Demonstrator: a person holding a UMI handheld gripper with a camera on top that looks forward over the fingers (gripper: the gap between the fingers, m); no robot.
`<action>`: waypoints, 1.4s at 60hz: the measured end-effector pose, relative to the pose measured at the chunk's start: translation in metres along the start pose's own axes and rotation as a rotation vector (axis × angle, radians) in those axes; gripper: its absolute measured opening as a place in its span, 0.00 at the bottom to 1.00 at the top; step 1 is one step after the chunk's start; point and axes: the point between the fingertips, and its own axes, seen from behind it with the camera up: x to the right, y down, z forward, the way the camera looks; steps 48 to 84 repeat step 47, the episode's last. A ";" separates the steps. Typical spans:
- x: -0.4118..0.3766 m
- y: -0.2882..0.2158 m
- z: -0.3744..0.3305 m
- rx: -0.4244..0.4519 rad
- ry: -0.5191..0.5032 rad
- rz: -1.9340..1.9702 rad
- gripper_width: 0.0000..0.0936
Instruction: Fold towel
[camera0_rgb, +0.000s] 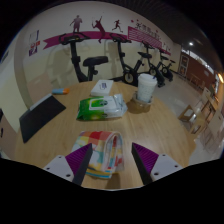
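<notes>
A folded, multicoloured striped towel (104, 155) lies on the wooden table (150, 125) between my two fingers. My gripper (110, 165) is open, with the purple pads spread wide. The left finger (72, 161) is close to the towel's left edge. A clear gap shows between the towel and the right finger (150, 160). The towel's near end is hidden below the fingers.
Just beyond the towel sits a green pack of wipes (103, 107), with a white pack (102, 88) behind it. A white cup (146, 88) stands at the far right. A black board (40, 115) lies at the left. Exercise bikes (130, 62) stand behind the table.
</notes>
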 end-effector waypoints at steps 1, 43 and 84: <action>0.001 -0.002 -0.009 0.002 -0.002 0.006 0.89; -0.034 0.025 -0.281 0.020 0.048 -0.002 0.91; -0.036 0.026 -0.281 0.020 0.051 0.005 0.92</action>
